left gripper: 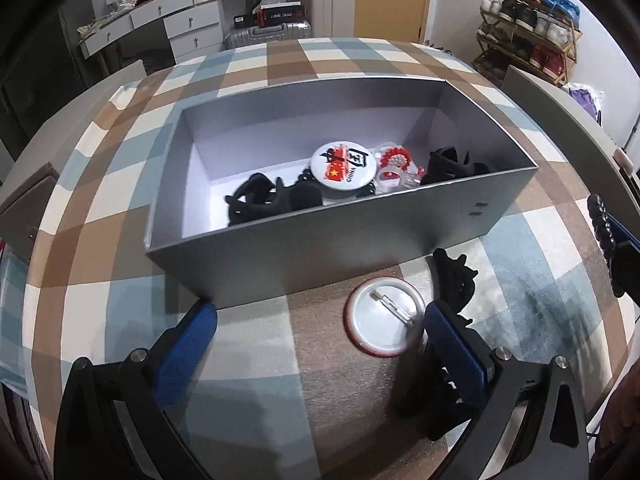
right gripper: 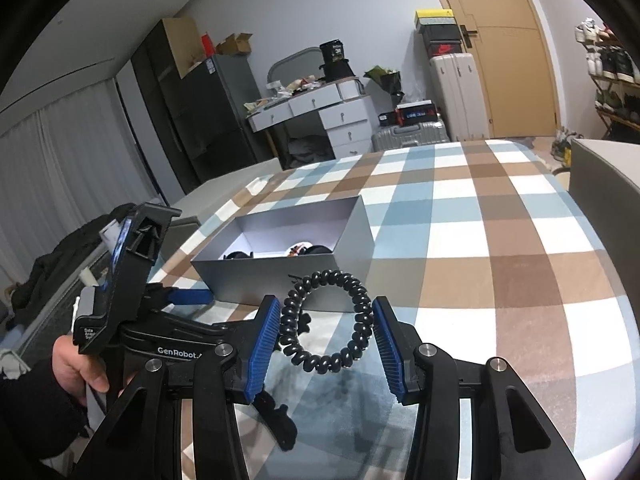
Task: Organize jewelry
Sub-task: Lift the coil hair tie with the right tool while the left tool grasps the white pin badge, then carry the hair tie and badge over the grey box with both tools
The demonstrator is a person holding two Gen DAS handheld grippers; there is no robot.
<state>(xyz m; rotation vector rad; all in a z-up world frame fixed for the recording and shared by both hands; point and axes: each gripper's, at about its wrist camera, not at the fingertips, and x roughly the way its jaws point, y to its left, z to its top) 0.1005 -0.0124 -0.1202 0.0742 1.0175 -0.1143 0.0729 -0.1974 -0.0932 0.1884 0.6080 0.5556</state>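
1. Blue-padded fingers of the right gripper (right gripper: 326,336) sat closest to the lens, clamped from both sides on a black coiled hair tie (right gripper: 325,322). The ring was pinched across its width and held up off the table, which I judge suited carrying it over the box wall.
2. Beyond it stood the grey box (right gripper: 280,280), open-topped on the checked tablecloth (right gripper: 500,240), its long side towards the grippers so that things could be dropped in from the near edge.
3. Inside the box lay a printed badge (left gripper: 340,164), a red and white ornament (left gripper: 394,164) and some black hair clips (left gripper: 260,196), bunched along the near wall, probably because each had been let go just past that edge.
4. The left gripper (left gripper: 316,320) hung over the cloth with its fingers spread wide and nothing between them. One pad lay by the box corner, the other by a white badge (left gripper: 382,318) lying face down with its pin up.
5. A black clip (left gripper: 456,276) lay just beside that badge, outside the box; both looked unsorted, so the spread fingers were likely set for one of them.
6. A hand (right gripper: 80,364) in a dark sleeve held the left gripper's handle.
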